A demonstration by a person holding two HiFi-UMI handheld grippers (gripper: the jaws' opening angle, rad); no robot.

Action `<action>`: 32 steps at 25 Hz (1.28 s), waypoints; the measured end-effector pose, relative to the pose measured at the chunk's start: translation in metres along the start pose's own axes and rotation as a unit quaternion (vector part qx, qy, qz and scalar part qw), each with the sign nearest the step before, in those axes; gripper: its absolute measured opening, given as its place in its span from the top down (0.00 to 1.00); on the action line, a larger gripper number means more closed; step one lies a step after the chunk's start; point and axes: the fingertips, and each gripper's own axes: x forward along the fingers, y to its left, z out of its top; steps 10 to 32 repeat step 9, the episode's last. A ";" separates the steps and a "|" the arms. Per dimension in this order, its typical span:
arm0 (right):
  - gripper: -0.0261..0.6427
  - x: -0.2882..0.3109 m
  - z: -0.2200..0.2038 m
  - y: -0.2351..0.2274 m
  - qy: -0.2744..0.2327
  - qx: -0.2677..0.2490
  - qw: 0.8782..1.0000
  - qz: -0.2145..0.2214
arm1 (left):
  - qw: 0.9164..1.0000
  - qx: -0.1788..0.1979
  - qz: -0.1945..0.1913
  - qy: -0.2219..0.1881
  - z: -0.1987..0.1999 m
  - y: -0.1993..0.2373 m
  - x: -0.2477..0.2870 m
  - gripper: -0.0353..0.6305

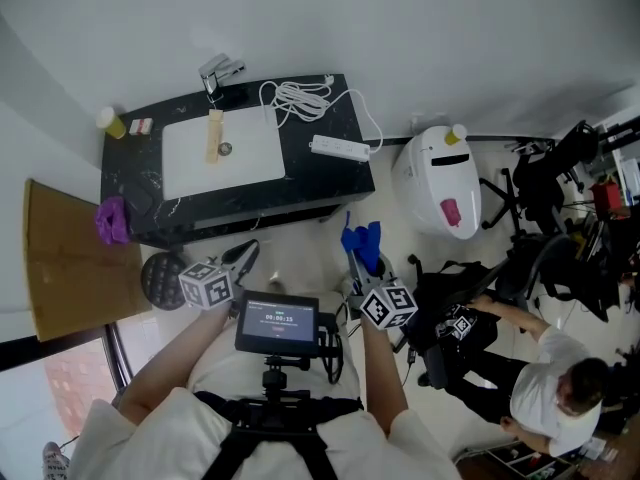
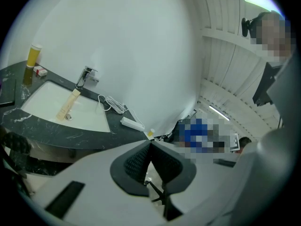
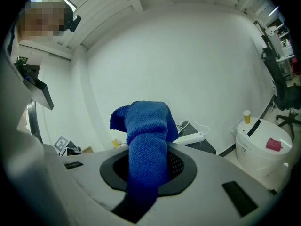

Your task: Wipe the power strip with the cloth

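Observation:
A white power strip (image 1: 340, 148) lies on the right end of the black counter (image 1: 325, 183), its white cable (image 1: 297, 99) coiled behind it. It also shows small in the left gripper view as the power strip (image 2: 132, 123) and in the right gripper view as the power strip (image 3: 192, 137). My right gripper (image 1: 357, 251) is shut on a blue cloth (image 1: 361, 245), which stands up between its jaws as the cloth (image 3: 146, 140). My left gripper (image 1: 243, 259) is shut with nothing in it; its jaws meet in the left gripper view (image 2: 150, 145). Both grippers are held in front of the counter, well short of the strip.
A white sink basin (image 1: 222, 151) with a faucet (image 1: 219, 71) is set in the counter; a wooden brush (image 1: 213, 135) lies across it. A yellow bottle (image 1: 111, 122) stands far left, a purple cloth (image 1: 111, 219) on the left edge. A white bin (image 1: 438, 180) stands right. A person (image 1: 545, 383) crouches at lower right.

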 end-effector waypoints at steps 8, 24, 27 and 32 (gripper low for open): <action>0.82 0.002 -0.005 -0.001 -0.001 0.000 1.000 -0.002 | 1.000 0.005 -0.007 0.005 -0.001 0.002 0.004 0.94; 0.82 0.002 -0.006 -0.001 0.000 0.001 1.000 -0.002 | 1.000 0.006 -0.007 0.006 -0.002 0.002 0.005 0.94; 0.82 0.002 -0.006 -0.001 0.000 0.001 1.000 -0.002 | 1.000 0.006 -0.007 0.006 -0.002 0.002 0.005 0.94; 0.82 0.002 -0.006 -0.001 0.000 0.001 1.000 -0.002 | 1.000 0.006 -0.007 0.006 -0.002 0.002 0.005 0.94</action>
